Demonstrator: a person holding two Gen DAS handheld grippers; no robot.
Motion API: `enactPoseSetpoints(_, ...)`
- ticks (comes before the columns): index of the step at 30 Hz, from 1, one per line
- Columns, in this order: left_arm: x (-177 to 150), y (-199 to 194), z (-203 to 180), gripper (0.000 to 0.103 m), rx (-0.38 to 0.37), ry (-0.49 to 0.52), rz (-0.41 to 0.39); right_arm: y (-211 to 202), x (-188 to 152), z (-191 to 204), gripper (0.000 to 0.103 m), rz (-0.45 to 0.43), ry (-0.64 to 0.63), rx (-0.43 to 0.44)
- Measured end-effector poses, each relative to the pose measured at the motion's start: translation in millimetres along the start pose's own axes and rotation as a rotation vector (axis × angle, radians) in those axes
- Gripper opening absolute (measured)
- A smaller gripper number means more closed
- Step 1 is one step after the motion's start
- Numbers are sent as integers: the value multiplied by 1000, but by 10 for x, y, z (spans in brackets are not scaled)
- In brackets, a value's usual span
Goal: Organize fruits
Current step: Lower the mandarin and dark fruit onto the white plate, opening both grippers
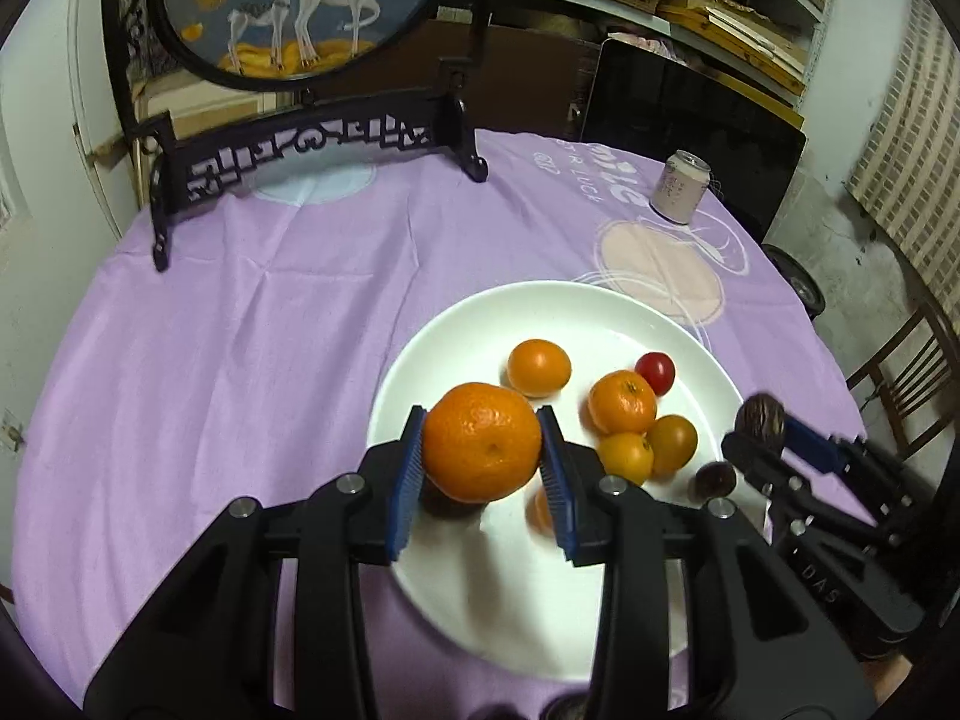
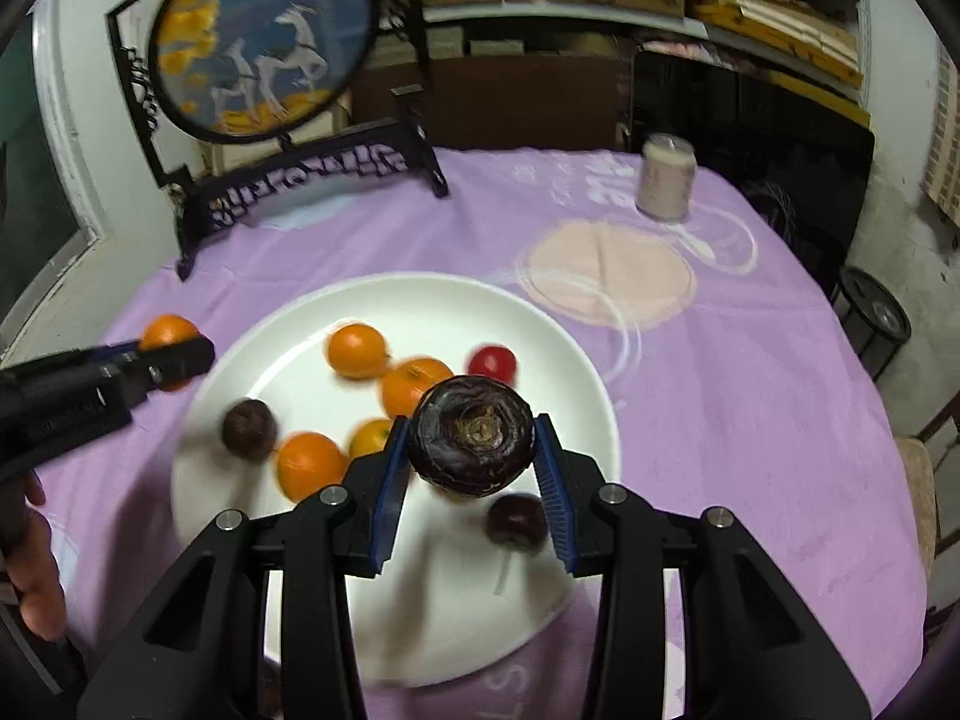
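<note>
A white plate (image 1: 456,324) (image 2: 576,384) on the purple cloth holds several small oranges (image 1: 539,367) (image 2: 356,350), a red cherry tomato (image 1: 655,372) (image 2: 492,363) and dark round fruits (image 1: 715,480) (image 2: 249,429). My left gripper (image 1: 483,441) is shut on a large orange (image 1: 483,441), held above the plate's left part; in the right wrist view that orange (image 2: 169,331) shows at the left. My right gripper (image 2: 472,441) is shut on a dark wrinkled purple fruit (image 2: 472,441) over the plate; the left wrist view shows that fruit (image 1: 761,423) beyond the plate's right rim.
A carved black stand with a round deer painting (image 1: 288,6) (image 2: 264,42) rises at the table's back left. A pale can (image 1: 681,186) (image 2: 666,183) stands at the back right. A dark screen (image 1: 690,120) and shelves lie behind. A hand (image 2: 33,564) shows at the left edge.
</note>
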State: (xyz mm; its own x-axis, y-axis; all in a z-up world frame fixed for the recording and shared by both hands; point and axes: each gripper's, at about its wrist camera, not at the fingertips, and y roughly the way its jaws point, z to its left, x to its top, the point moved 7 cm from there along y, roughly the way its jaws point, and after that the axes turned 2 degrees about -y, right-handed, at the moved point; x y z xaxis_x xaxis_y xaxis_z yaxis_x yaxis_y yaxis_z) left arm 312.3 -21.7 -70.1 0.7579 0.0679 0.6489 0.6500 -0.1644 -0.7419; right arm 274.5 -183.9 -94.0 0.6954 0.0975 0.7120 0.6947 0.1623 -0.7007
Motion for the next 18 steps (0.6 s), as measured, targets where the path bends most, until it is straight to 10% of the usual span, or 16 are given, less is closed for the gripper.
enactPoseSetpoints(18, -105, -311, -36, 62, -27, 6, -102, -60, 8, -98, 59, -78, 2, -34)
